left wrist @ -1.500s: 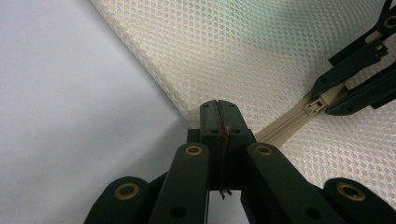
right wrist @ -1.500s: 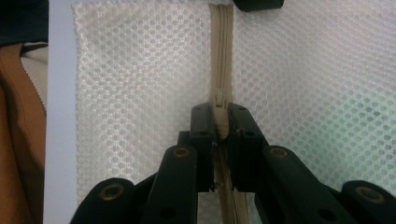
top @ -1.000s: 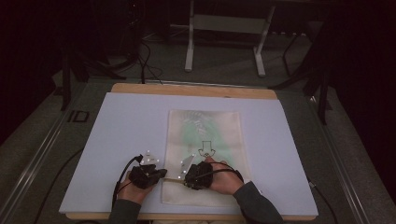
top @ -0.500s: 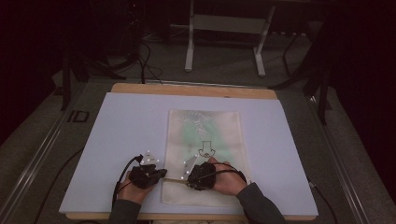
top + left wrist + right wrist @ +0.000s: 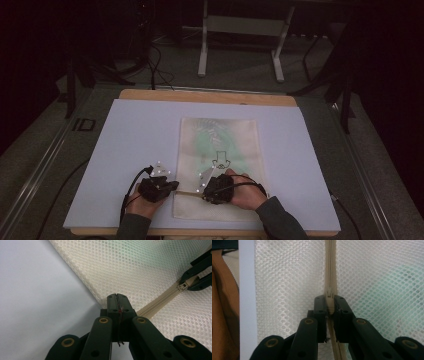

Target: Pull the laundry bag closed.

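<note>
A cream mesh zip bag [image 5: 220,150] lies flat on the white board, with something green showing through it. Its zipper [image 5: 189,193] runs across the near end. My left gripper [image 5: 175,186] is shut on the bag's left edge at the end of the zipper [image 5: 160,301]; the jaws [image 5: 117,298] are pressed together on the mesh hem. My right gripper [image 5: 202,192] is shut on the zipper pull [image 5: 329,293], a short way along the zipper [image 5: 331,265] from the left one. From the left gripper view, the right gripper [image 5: 197,277] holds the pull [image 5: 182,285].
The white board [image 5: 130,150] covers a wooden table [image 5: 200,96], with bare board on both sides of the bag. Behind the table are a metal stand [image 5: 240,45] and cables on the dark floor [image 5: 155,65]. A small dark print [image 5: 220,161] shows mid-bag.
The right gripper has crept slightly to the right along the zipper with the pull. The left gripper has stayed put on the bag's edge.
</note>
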{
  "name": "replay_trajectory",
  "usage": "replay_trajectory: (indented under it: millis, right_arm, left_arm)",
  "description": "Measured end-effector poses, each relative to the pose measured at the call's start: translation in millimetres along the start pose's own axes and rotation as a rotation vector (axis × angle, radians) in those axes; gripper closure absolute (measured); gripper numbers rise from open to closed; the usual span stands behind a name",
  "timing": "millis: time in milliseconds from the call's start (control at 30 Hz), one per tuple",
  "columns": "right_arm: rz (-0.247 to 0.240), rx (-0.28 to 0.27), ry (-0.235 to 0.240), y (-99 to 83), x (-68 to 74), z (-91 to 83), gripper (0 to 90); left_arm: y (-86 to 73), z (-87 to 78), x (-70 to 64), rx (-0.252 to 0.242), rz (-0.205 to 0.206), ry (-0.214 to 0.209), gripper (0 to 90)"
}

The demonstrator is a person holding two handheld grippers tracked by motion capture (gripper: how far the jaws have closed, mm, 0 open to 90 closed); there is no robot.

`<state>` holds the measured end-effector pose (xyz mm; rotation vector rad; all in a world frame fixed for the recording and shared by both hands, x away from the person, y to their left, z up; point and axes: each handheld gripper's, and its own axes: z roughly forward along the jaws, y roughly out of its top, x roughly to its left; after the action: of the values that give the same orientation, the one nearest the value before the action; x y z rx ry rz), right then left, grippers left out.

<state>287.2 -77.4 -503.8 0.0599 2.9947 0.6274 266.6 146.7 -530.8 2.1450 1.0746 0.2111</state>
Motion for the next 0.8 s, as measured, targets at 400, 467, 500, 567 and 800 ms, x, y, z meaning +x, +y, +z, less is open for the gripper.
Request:
replay_trajectory:
  millis: [400,467,500,567,800]
  right_arm:
    - [0.008,0.01,-0.003,-6.0,-0.2,-4.3,82.2]
    - [0.006,0.011,-0.005,-6.5,-0.1,-4.5,82.2]
    - [0.005,0.011,-0.005,-6.8,-0.1,-4.7,82.2]
    - [0.006,0.014,-0.004,-7.4,-0.2,-5.2,82.2]
    - [0.011,0.013,-0.004,-10.8,-0.7,-7.1,82.2]
  left_arm:
    - [0.1,0.0,0.0,0.001,0.001,0.001,89.5]
    - [0.1,0.0,0.0,0.001,0.001,0.0,89.5]
    - [0.1,0.0,-0.1,0.001,0.001,0.001,89.5]
    - [0.1,0.0,0.0,0.0,0.0,0.001,89.5]
    - [0.1,0.0,-0.1,0.001,0.002,0.002,89.5]
